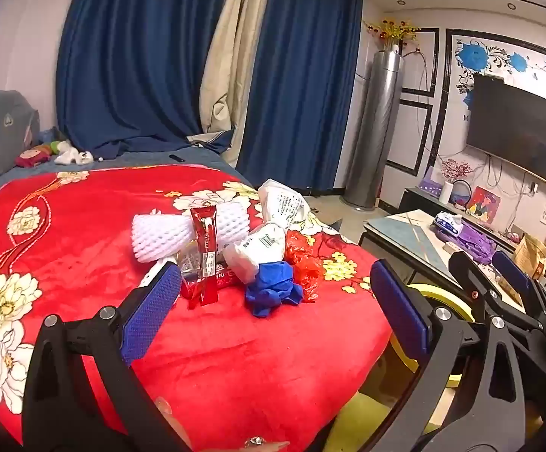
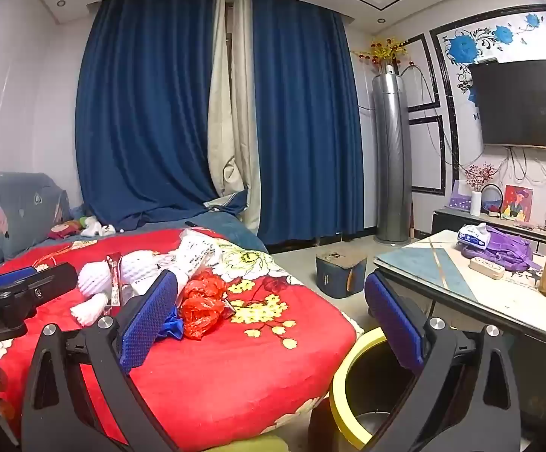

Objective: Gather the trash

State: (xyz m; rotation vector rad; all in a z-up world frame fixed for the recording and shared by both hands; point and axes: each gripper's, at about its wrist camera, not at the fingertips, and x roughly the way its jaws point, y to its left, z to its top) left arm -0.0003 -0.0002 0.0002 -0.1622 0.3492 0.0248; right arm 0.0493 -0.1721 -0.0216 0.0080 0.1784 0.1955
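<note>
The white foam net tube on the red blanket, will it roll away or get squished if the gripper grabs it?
The white foam net tube is round and lies on its side, so a push might roll it, though the plush red blanket should slow it. Its open mesh looks soft and light, so it would probably squash between the pads and spring back.

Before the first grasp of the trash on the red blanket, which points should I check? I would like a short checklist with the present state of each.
1. Left gripper open and empty: ok.
2. Right gripper open and empty: ok.
3. Trash in view: ok. The white foam net, red wrapper, blue glove and red plastic bag lie together on the red blanket.
4. Yellow-rimmed bin open beside the blanket's edge: ok.
5. Bin has room: cannot tell; its inside is dark and partly hidden.
6. Pieces free to lift singly: not ok; they overlap in one pile.
</note>
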